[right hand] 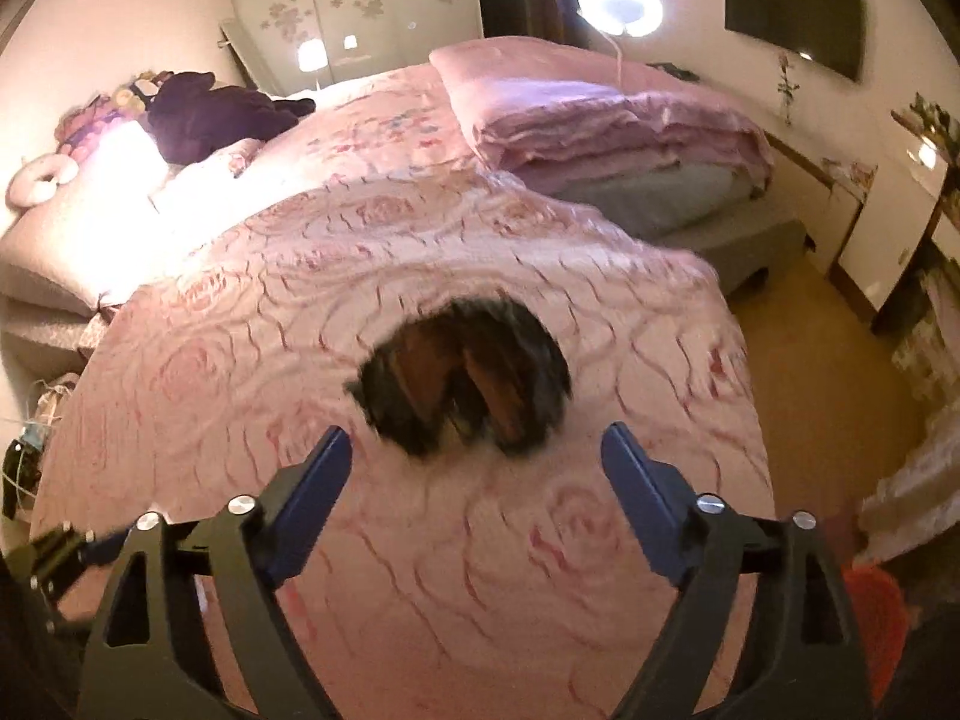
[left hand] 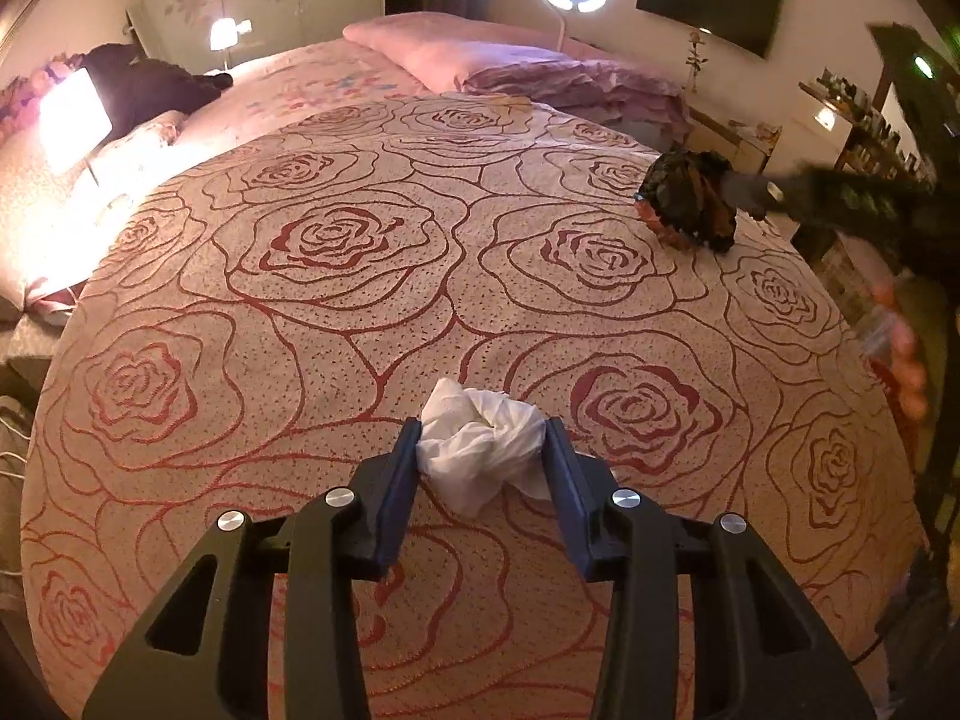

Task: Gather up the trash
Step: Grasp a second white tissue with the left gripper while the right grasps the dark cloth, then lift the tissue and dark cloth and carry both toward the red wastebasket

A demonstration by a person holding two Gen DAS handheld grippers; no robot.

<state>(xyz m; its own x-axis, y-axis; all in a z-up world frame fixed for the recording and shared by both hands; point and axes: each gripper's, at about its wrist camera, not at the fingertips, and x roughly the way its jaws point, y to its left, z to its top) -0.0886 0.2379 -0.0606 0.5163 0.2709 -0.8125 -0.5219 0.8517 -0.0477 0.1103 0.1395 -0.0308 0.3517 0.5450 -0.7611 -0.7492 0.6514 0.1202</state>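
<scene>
On the left side of the left wrist view, a bright rectangular lamp panel (left hand: 75, 117) is glaring beside a dark plush heap (left hand: 150, 84) lying at the head of the bed. The pink bedspread woven with red rose outlines (left hand: 336, 276) is filling most of the frame. In the lower middle, the left gripper (left hand: 483, 441) is pointing down at the bed, and its blue-padded fingers (left hand: 401, 480) are pressing on both sides of a crumpled white tissue wad (left hand: 480, 450), which is sitting on the bedspread between them. Further right, a dark crumpled wrapper with brown and green patches (left hand: 690, 204) is lying near the bed's right edge, with a blurred dark gripper arm reaching in beside it; whether that arm is touching it cannot be told.

In the right wrist view, the same plush heap (right hand: 222, 111) is showing at upper left, and a folded pink quilt (right hand: 600, 120) is sitting at upper right of the bed. The right gripper (right hand: 477, 450) is standing wide open with nothing between its blue pads (right hand: 318, 480). The dark wrapper (right hand: 465, 378) is lying, motion-blurred, on the bedspread (right hand: 240, 330) just beyond the fingertips, apart from them. At far right, an orange-red basket (right hand: 870, 618) is peeking in at the lower corner.
</scene>
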